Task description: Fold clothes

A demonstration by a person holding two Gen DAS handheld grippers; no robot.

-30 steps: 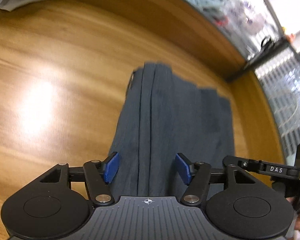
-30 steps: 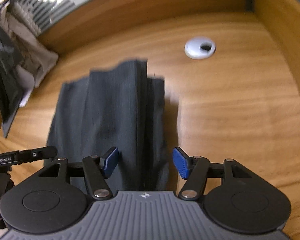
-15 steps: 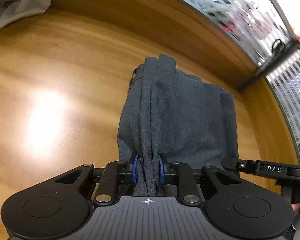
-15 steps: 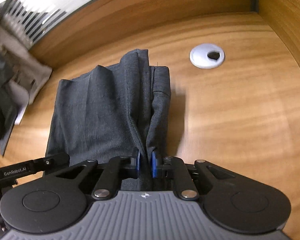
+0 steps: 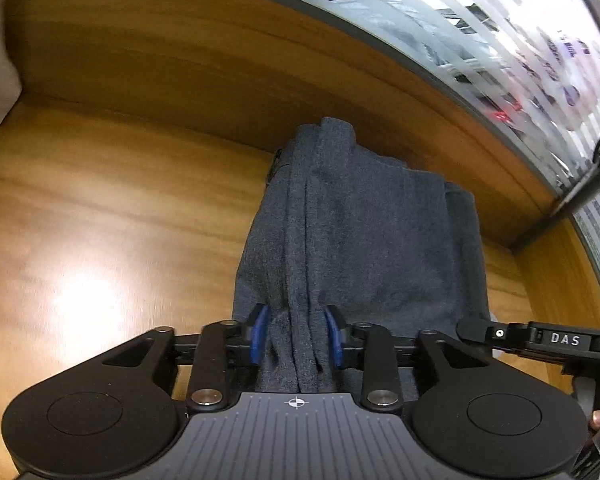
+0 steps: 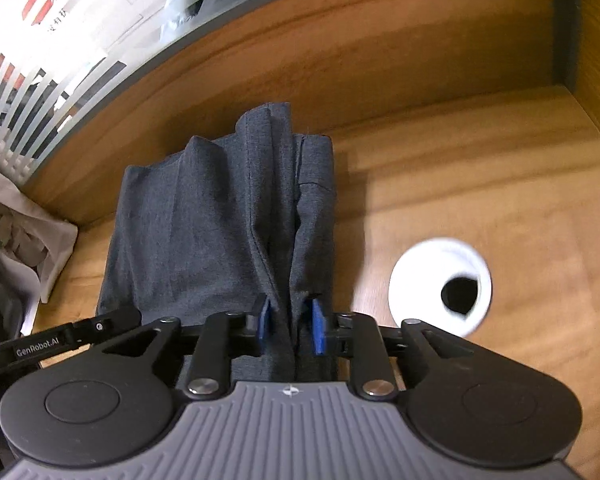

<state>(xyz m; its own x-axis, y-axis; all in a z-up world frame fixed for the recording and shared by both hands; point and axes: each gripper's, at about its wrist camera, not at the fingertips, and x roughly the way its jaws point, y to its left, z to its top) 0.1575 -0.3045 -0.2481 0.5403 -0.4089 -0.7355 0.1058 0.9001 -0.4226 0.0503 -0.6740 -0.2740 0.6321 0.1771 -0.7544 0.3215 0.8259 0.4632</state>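
Note:
A dark grey folded garment point(image 5: 359, 232) lies on the wooden table point(image 5: 100, 220), its far end up against the wooden back panel point(image 5: 180, 60). My left gripper point(image 5: 296, 336) straddles a raised fold at the garment's near left edge. Its jaws are opening, and the blue pads stand just off the cloth. In the right wrist view the same garment point(image 6: 204, 232) runs away from my right gripper point(image 6: 291, 322). Those jaws are also opening, with a ridge of fabric between the pads and a gap on each side.
A white cable grommet point(image 6: 439, 284) with a dark hole sits in the table right of the garment. Crumpled pale clothes point(image 6: 20, 240) are heaped at the left by the panel. A frosted striped glass partition point(image 5: 499, 40) rises above the back panel.
Both grippers shut on the garment's near edge, carried it across the table toward the back panel, and now their pads have parted again.

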